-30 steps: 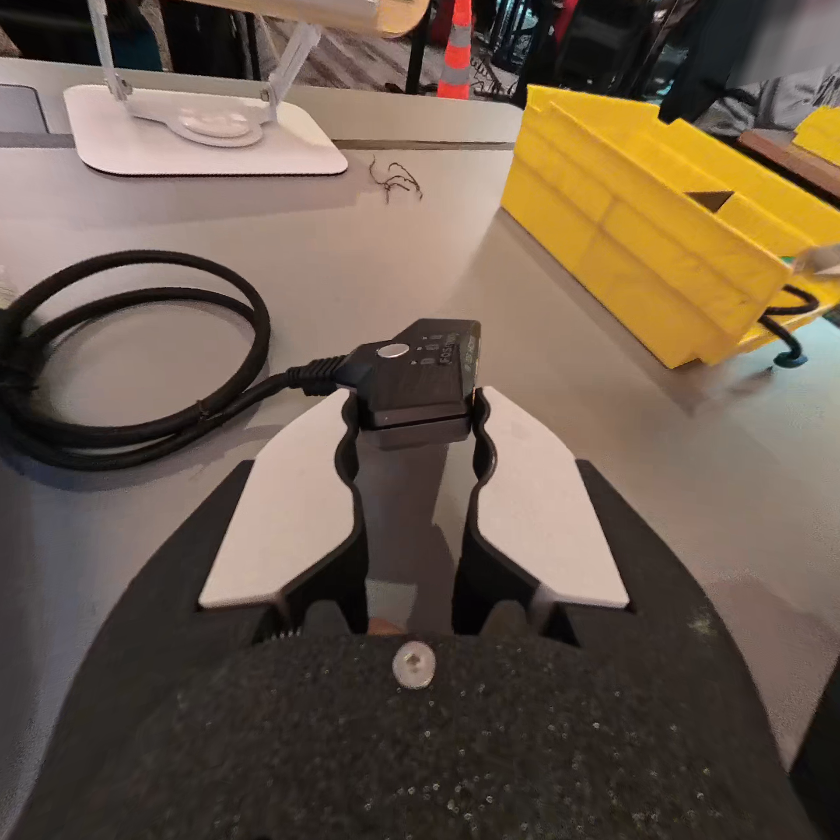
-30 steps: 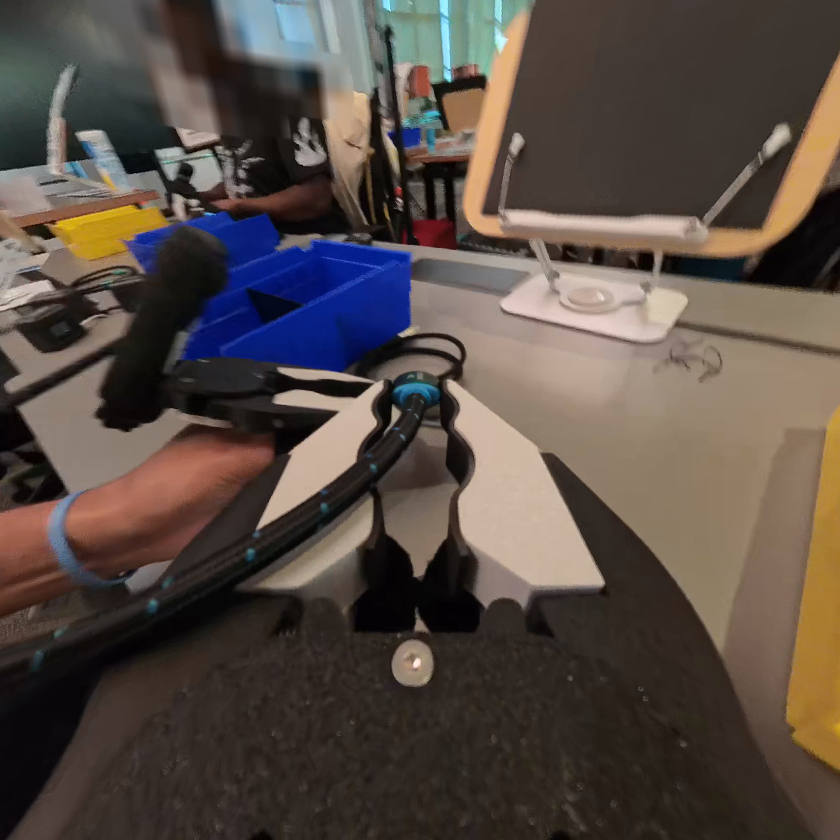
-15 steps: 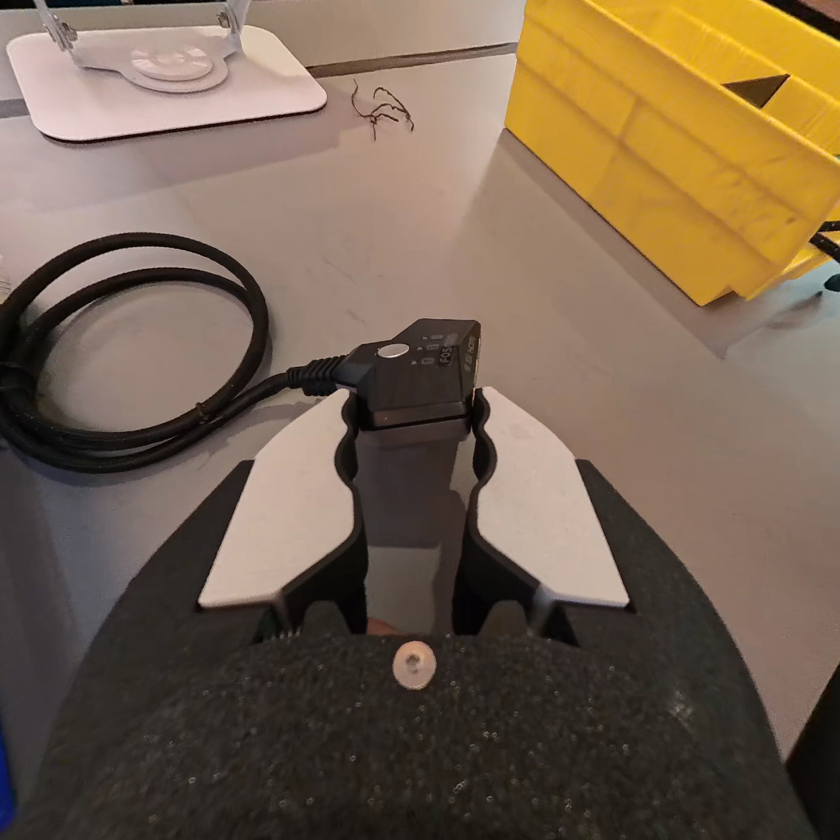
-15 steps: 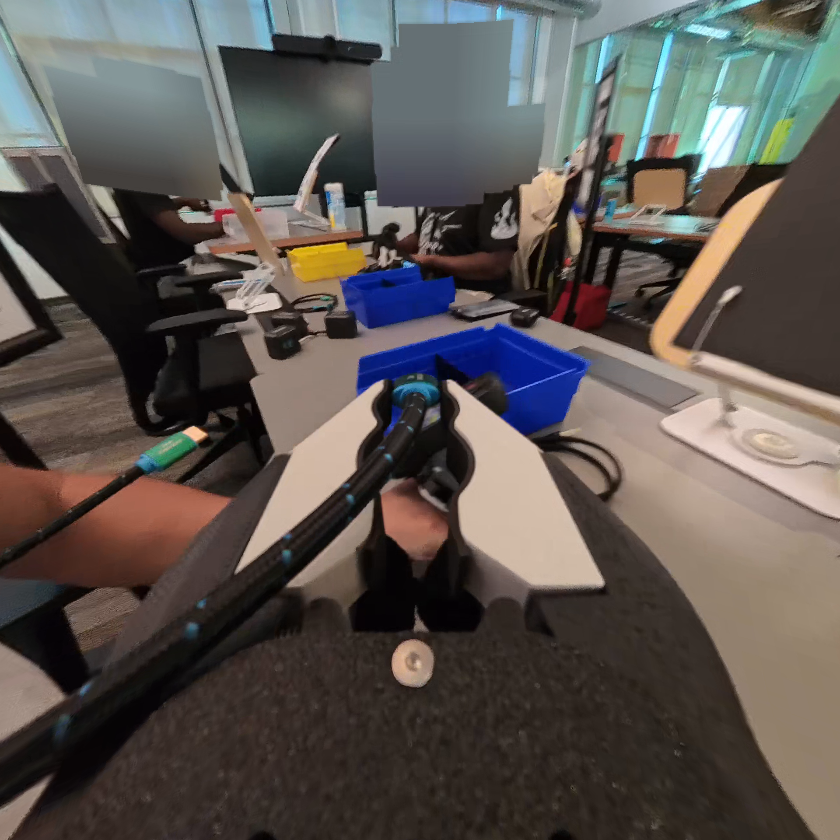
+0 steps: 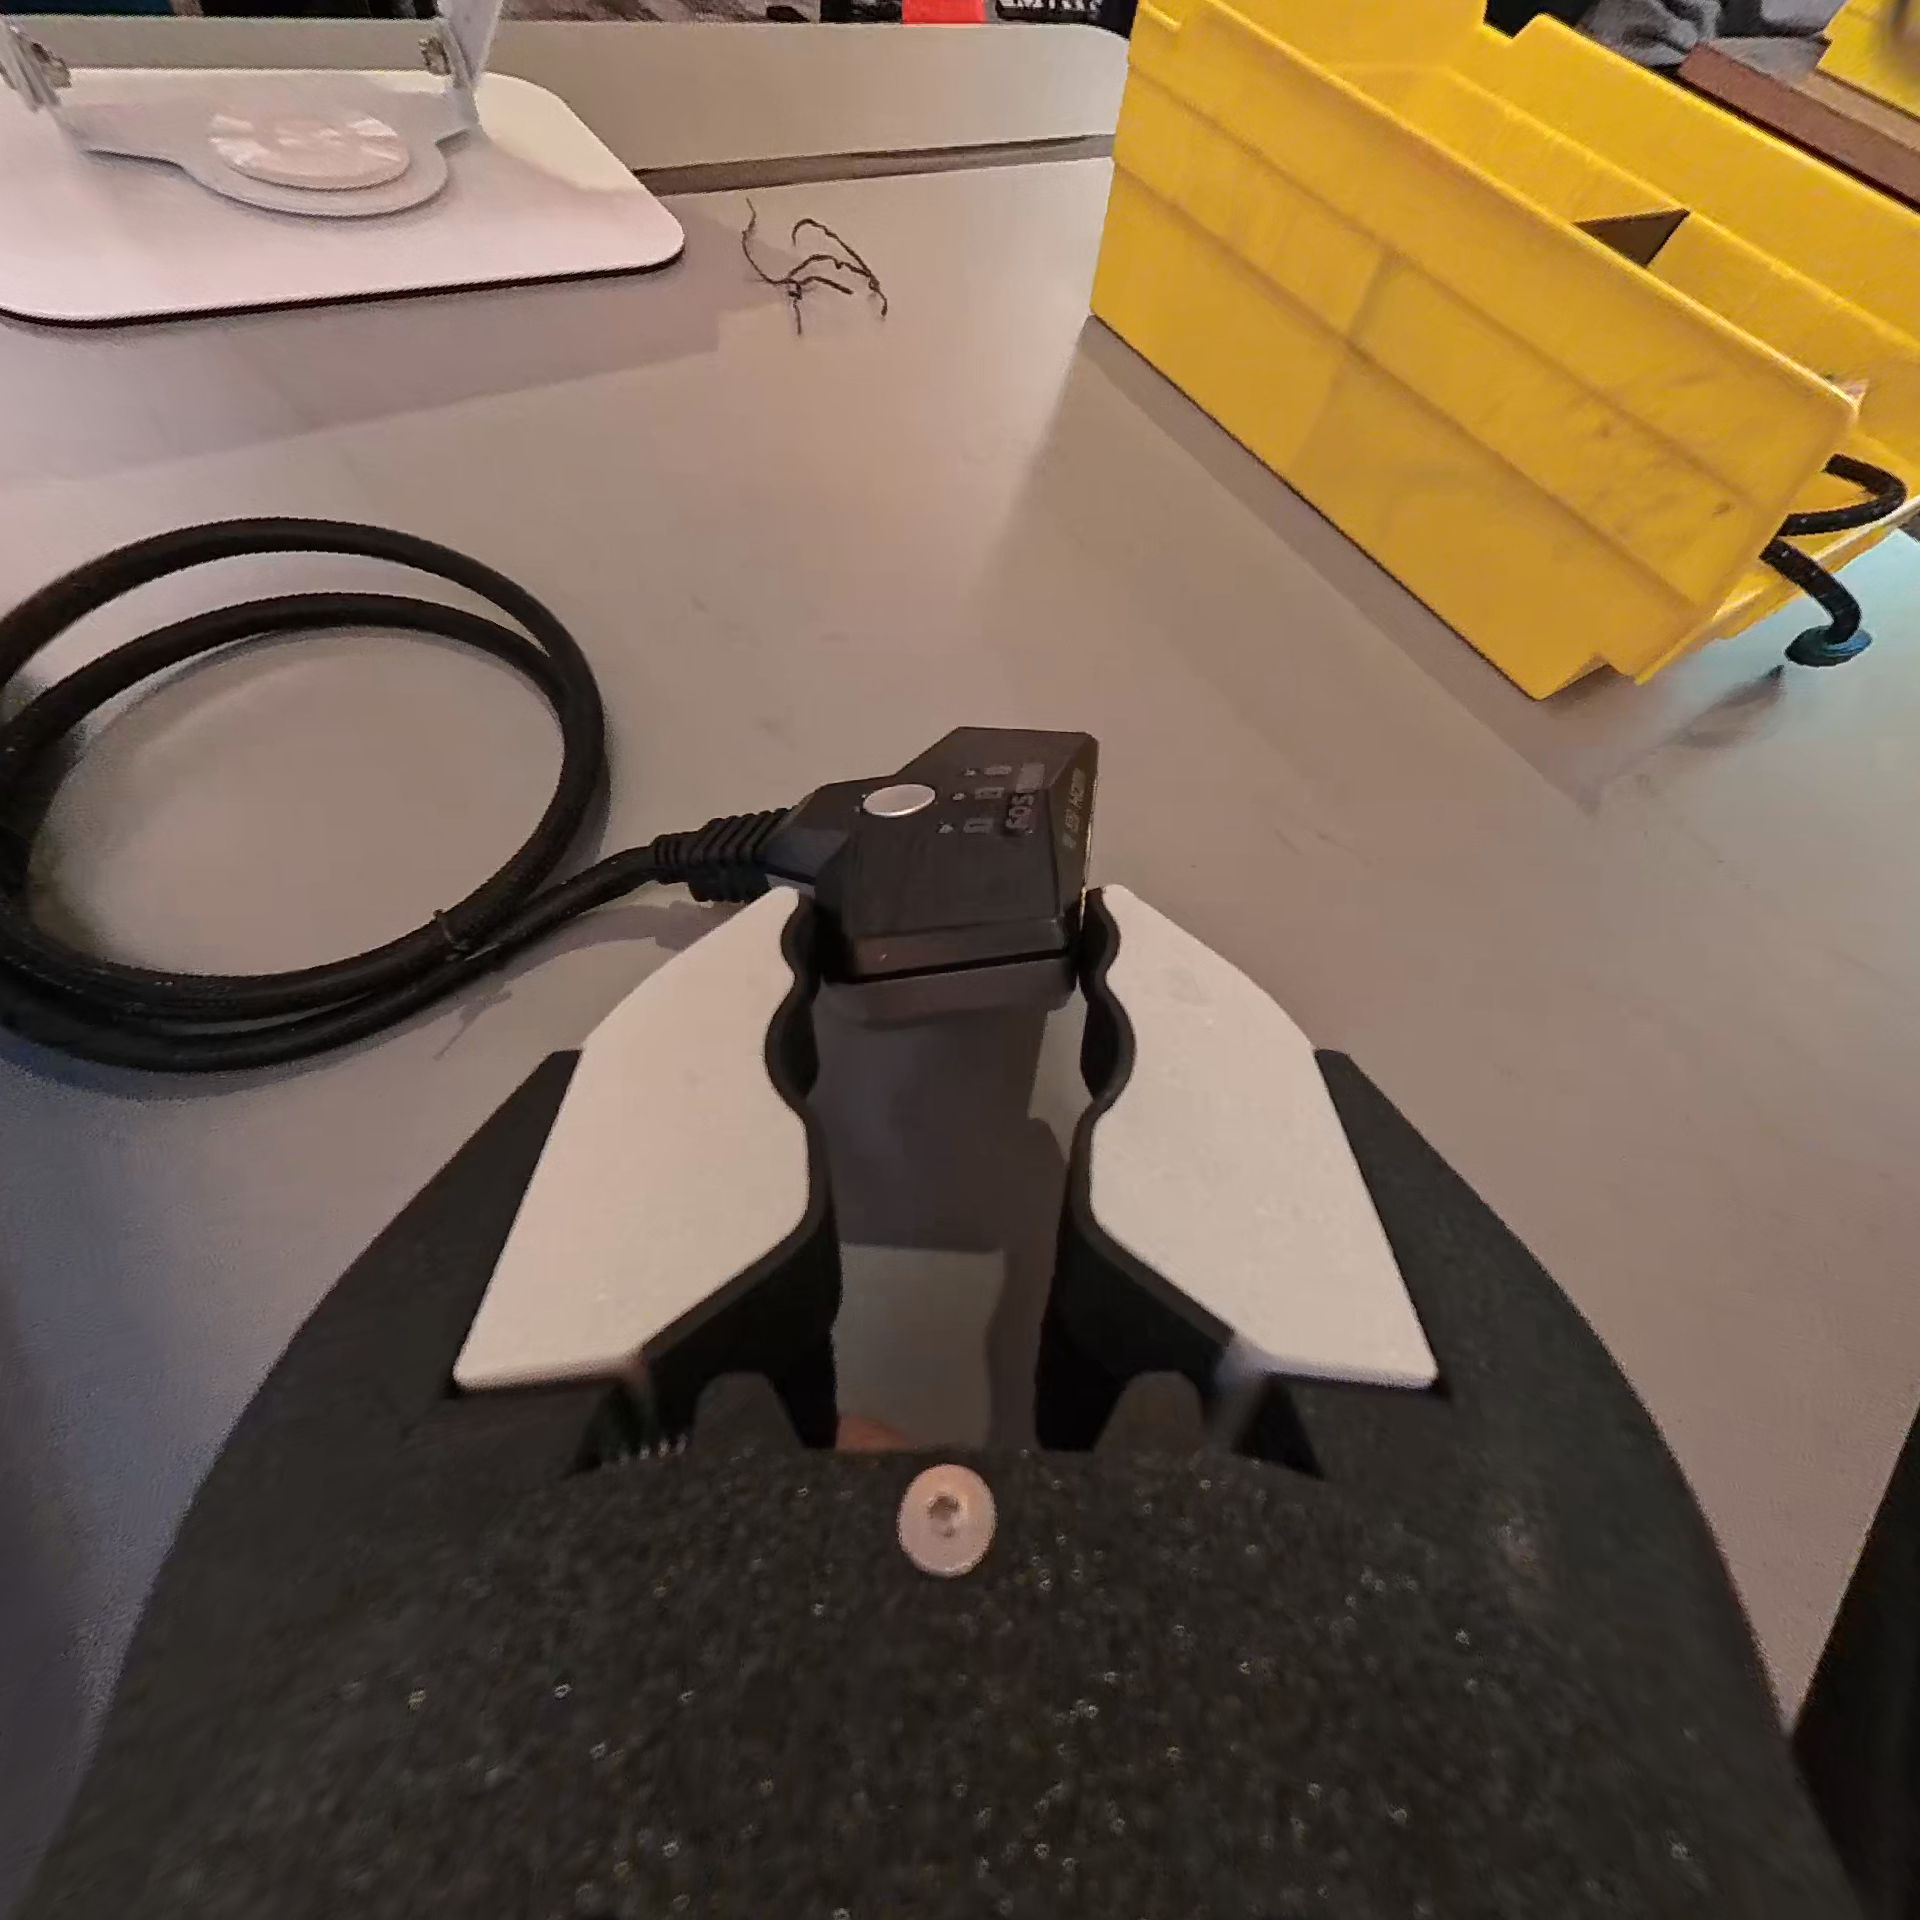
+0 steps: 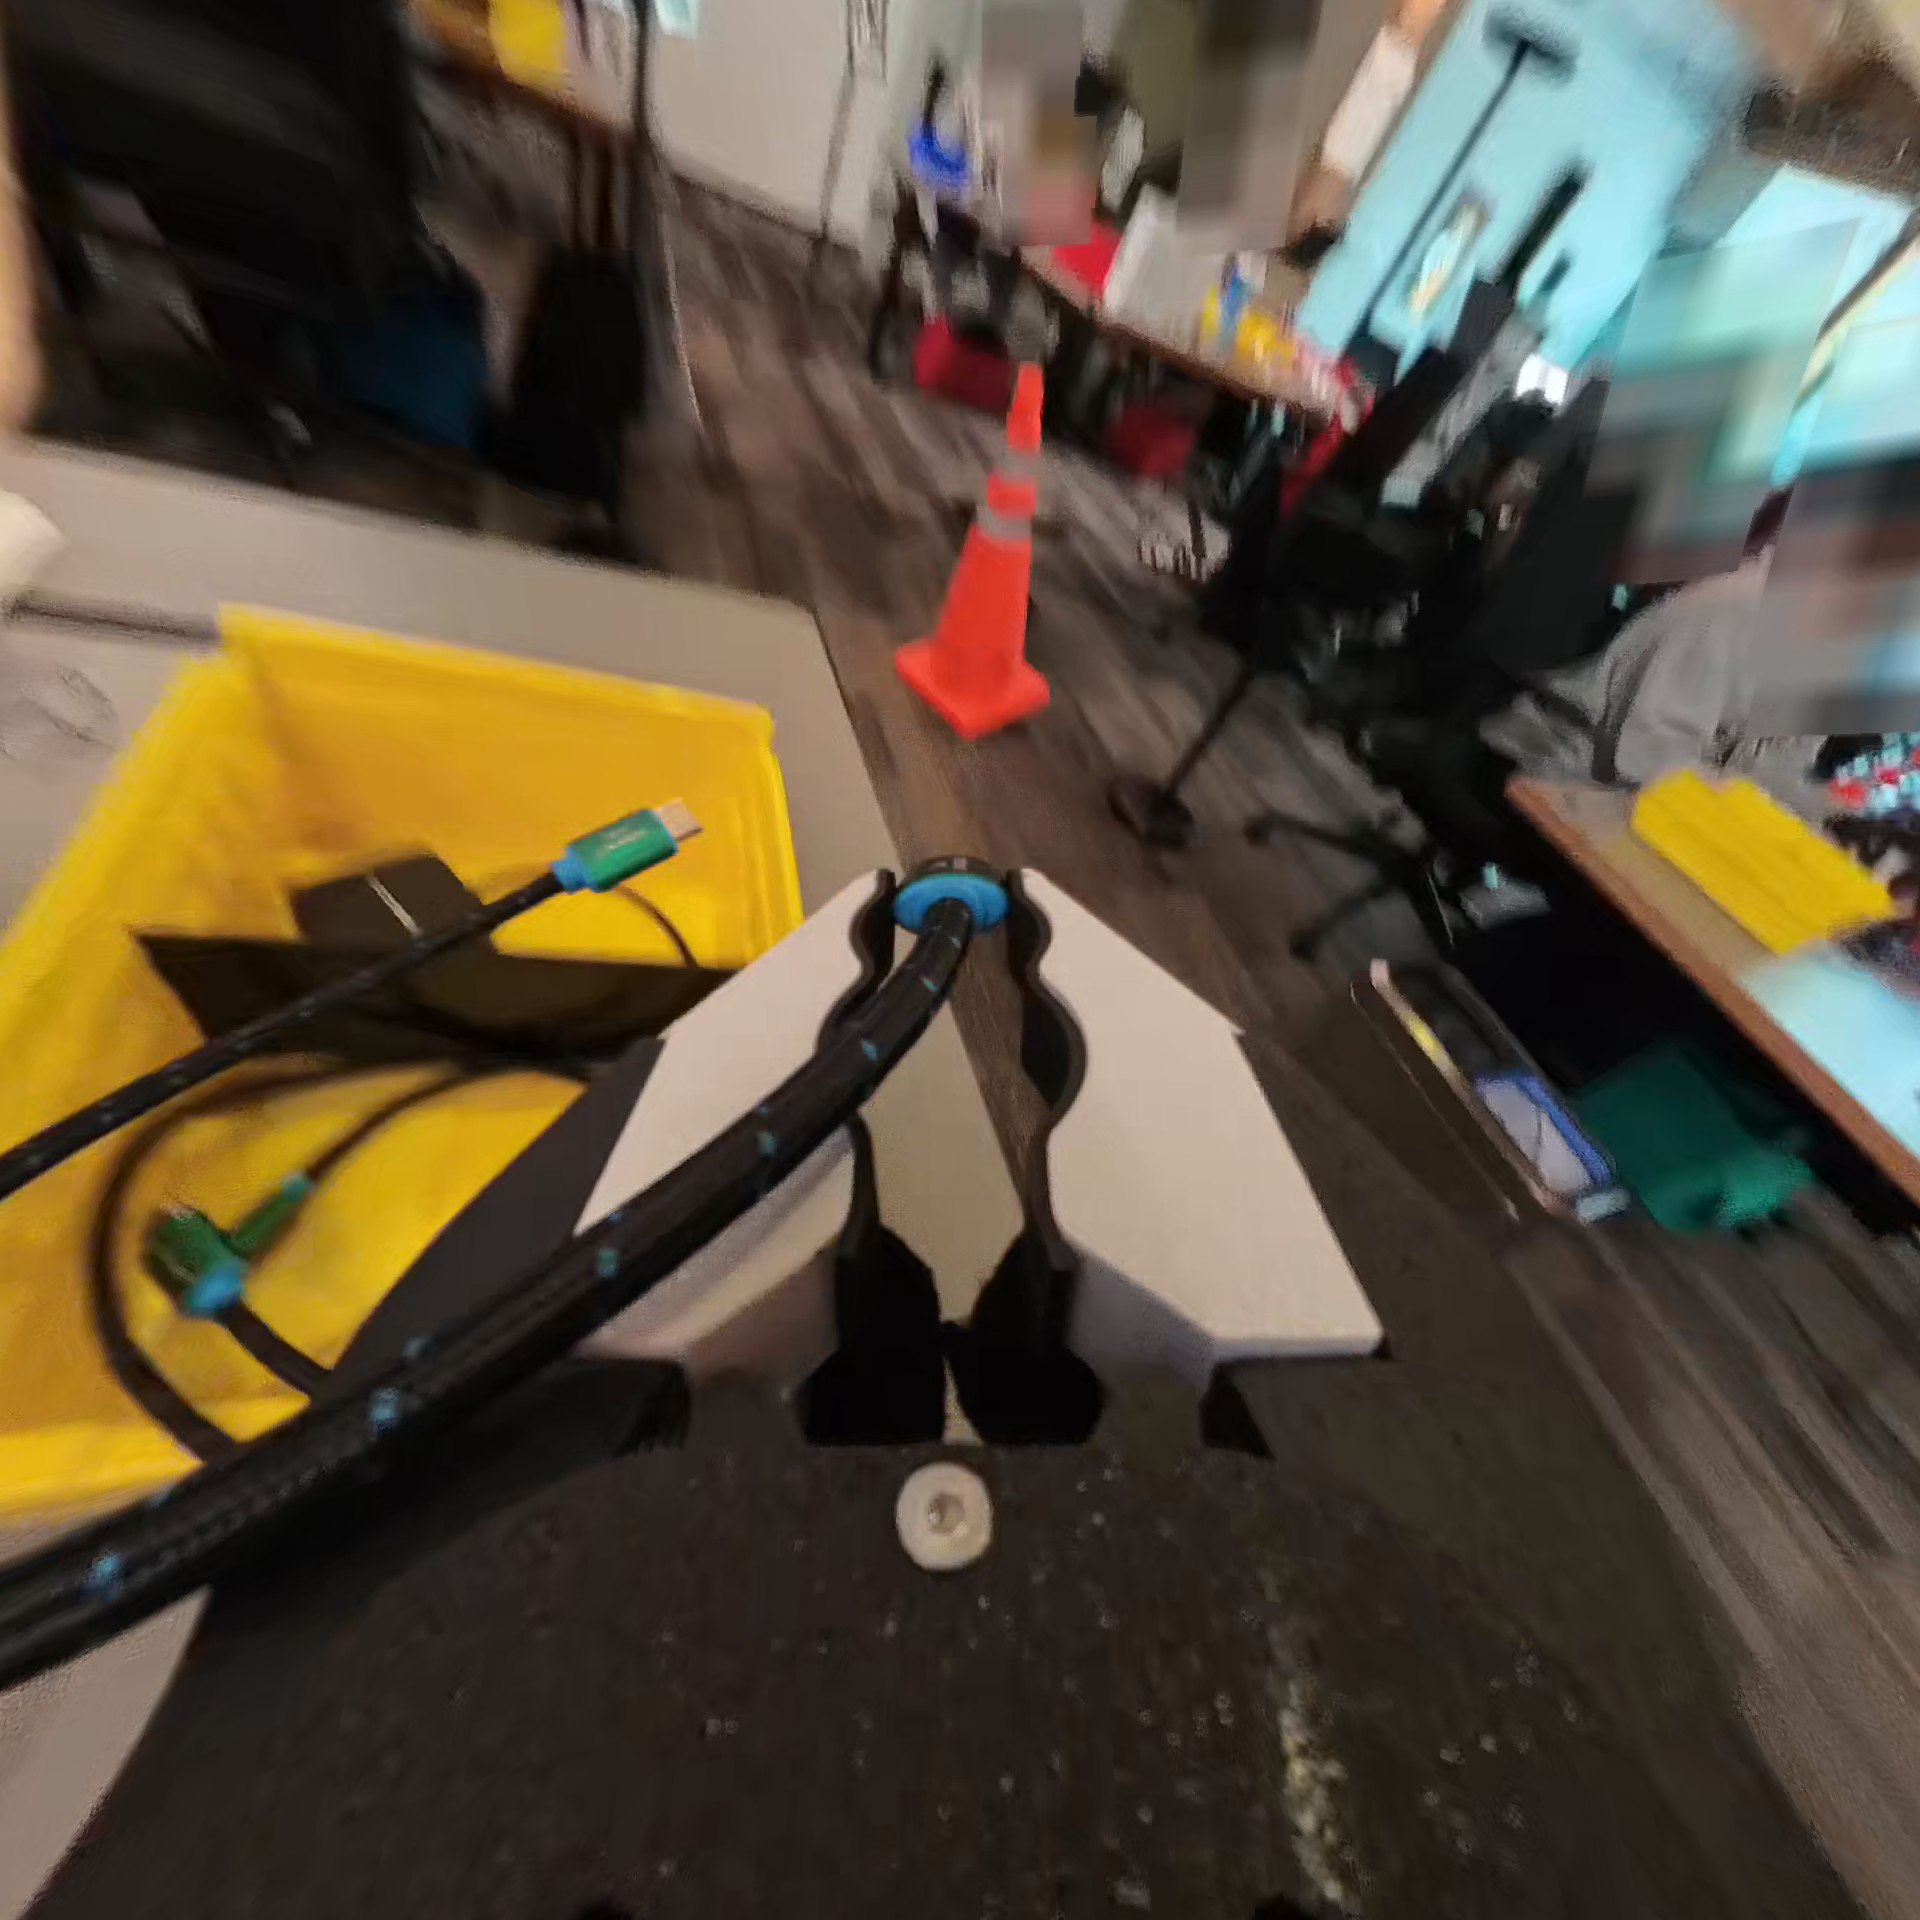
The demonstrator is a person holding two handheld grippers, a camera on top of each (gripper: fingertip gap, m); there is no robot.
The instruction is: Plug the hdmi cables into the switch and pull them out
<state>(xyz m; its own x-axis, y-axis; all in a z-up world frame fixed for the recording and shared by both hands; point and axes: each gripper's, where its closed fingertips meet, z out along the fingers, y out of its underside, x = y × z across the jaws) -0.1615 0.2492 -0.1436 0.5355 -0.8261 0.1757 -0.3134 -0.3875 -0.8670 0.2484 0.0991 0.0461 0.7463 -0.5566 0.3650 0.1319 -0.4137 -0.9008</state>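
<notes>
At frame centre the switch [image 5: 961, 852] is clamped by the left gripper [image 5: 945, 925]. The hdmi cable [image 6: 623, 1247] is pinched at its plug end by the right gripper [image 6: 948, 904] (plug itself hidden). Nothing is seen plugged in; insertion and removal remain.

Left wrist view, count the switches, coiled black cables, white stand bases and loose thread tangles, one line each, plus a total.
switch: 1
coiled black cable: 1
white stand base: 1
thread tangle: 1
Total: 4
</notes>
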